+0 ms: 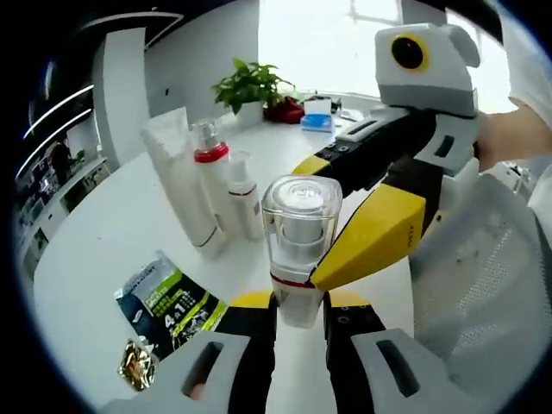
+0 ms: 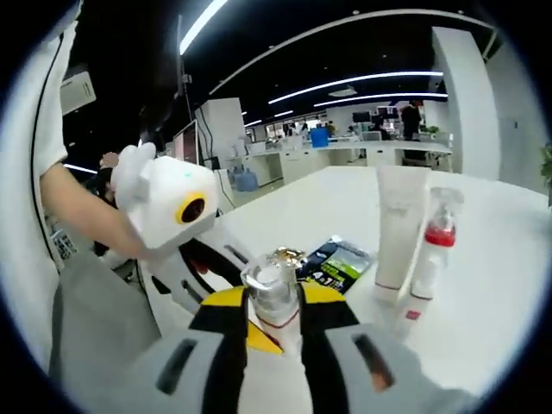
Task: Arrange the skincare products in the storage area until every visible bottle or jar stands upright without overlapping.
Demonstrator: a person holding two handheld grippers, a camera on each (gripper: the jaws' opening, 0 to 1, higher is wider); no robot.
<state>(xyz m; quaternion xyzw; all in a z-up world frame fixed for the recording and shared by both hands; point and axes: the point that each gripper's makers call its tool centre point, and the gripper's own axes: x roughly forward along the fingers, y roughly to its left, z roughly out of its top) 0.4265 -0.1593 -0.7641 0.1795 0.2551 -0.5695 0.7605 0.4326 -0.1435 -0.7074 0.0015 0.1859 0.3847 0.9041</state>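
A small bottle with a clear square cap and a red band stands upright between my left gripper's jaws, which are shut on its white lower body. My right gripper comes in from the right, its yellow jaws closed on the bottle's upper part. In the right gripper view the same bottle sits between my right gripper's jaws, with the left gripper at the left. A white tube, a red-collared spray bottle and a small white bottle stand upright together.
A green-black sachet and a gold wrapper lie flat on the white table. A potted plant and a blue box stand at the far edge. Grey-white mesh rises at the right.
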